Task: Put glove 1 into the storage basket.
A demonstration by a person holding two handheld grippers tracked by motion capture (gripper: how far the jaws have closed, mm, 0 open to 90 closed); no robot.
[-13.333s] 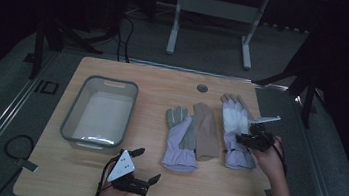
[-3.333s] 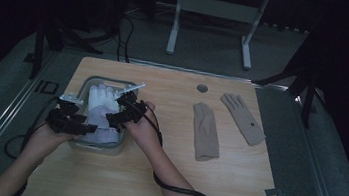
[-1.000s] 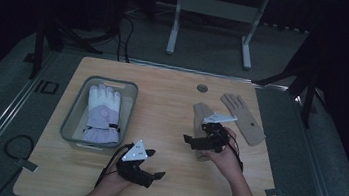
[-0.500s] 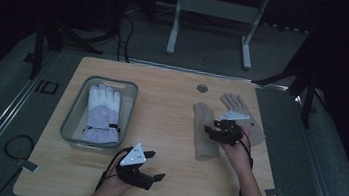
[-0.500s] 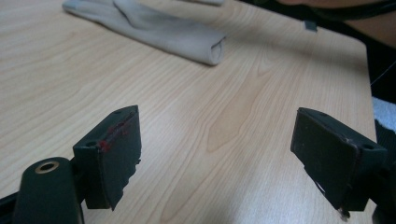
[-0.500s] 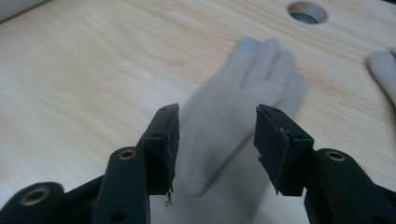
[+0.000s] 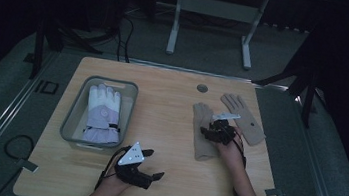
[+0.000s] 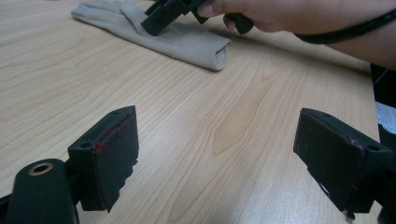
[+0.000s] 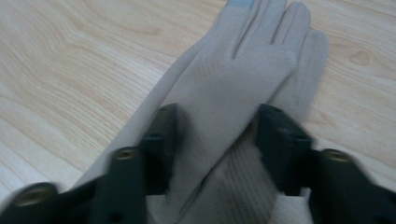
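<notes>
Right of the tray [image 7: 72, 115], the near tan glove [image 7: 202, 131] lies lengthwise away from the person; the right gripper [image 7: 213, 133], jaws just closing, pinches its palm [image 9: 219, 140] crosswise, while the left gripper [image 7: 145, 175] rests open, well apart

Bare table [image 7: 169, 127] lies open between bin [image 7: 73, 116] and beige gloves [image 7: 202, 131].

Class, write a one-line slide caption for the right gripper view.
Right gripper closing its fingers around a beige glove on the wooden table.
</notes>
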